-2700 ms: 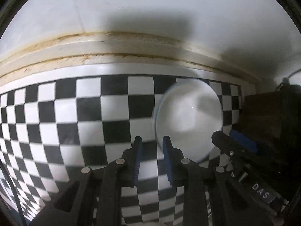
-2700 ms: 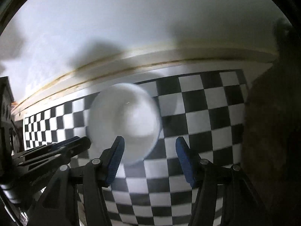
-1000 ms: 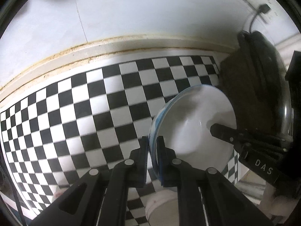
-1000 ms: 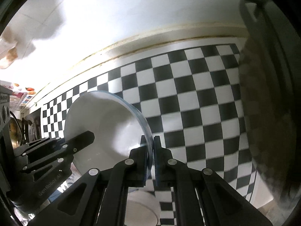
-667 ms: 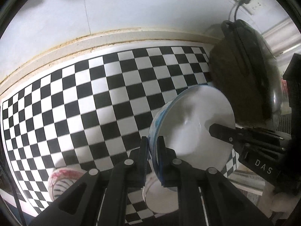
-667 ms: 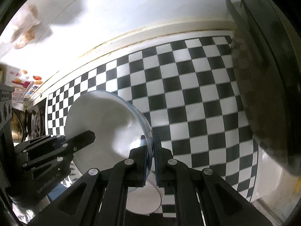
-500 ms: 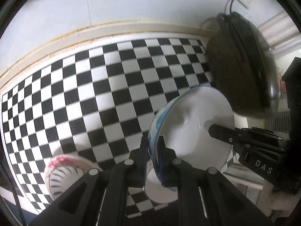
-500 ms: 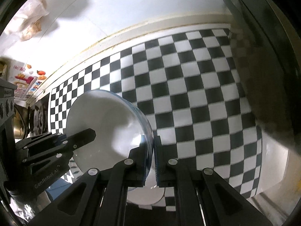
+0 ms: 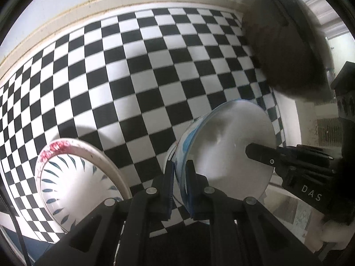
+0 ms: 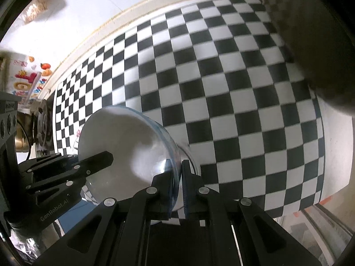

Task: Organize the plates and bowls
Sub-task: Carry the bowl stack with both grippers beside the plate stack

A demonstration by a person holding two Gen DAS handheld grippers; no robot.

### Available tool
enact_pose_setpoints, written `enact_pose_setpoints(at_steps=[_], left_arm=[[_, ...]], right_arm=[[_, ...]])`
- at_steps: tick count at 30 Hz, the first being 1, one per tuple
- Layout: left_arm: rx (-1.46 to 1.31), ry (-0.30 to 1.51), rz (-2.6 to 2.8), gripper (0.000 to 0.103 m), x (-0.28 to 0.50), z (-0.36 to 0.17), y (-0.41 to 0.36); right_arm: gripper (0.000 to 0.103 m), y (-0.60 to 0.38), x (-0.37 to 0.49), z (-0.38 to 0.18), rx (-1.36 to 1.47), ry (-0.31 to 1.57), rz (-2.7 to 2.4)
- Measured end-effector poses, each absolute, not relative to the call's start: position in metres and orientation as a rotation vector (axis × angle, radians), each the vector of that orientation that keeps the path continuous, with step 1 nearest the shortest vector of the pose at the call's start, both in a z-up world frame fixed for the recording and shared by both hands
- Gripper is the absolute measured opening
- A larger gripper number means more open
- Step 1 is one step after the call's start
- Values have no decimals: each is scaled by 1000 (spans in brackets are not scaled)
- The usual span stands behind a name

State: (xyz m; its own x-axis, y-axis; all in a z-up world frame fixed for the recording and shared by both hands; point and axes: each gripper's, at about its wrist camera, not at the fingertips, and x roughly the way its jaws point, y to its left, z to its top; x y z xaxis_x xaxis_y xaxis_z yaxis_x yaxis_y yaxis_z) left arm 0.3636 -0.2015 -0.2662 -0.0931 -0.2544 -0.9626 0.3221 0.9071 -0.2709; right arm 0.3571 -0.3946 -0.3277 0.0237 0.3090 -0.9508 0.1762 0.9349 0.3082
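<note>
Both grippers hold one white bowl with a blue outside [image 9: 230, 141] above the checkered counter. My left gripper [image 9: 179, 173] is shut on its left rim. My right gripper [image 10: 176, 173] is shut on the opposite rim of the same bowl [image 10: 124, 141]. In each view the other gripper's black fingers reach over the bowl's inside. A second bowl with a red rim and blue leaf marks [image 9: 73, 184] sits on the counter at lower left of the left wrist view. Something white and round shows under the held bowl [image 10: 190, 155]; I cannot tell what it is.
The black and white checkered mat [image 9: 155, 66] covers the counter up to a cream wall ledge [image 9: 66, 15]. A large dark pan with a lid [image 9: 288, 44] stands at the right. The mat's near edge [image 10: 332, 166] drops off at right. Appliances and a sticker sheet [image 10: 26, 77] crowd the far left.
Both grippers have carried the white bowl toward the near side of the counter. The red-rimmed bowl has come into view at lower left and grown larger.
</note>
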Motion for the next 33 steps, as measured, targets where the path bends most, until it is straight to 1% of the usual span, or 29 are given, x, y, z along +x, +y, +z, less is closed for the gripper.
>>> enact_pose_setpoints(at_steps=[13,29,33], left_arm=[[69,1653,-461,8,348,-296,-201],[109,1674,-453,8,344,-306,-206],[131,1679,-450,8,344,-307,-208]], right_arm=[[9,-386,344,-355,369,1615,110],[9,-384,344,-372,382,1668,109],[11,-388,346,-372,396,1681,108]])
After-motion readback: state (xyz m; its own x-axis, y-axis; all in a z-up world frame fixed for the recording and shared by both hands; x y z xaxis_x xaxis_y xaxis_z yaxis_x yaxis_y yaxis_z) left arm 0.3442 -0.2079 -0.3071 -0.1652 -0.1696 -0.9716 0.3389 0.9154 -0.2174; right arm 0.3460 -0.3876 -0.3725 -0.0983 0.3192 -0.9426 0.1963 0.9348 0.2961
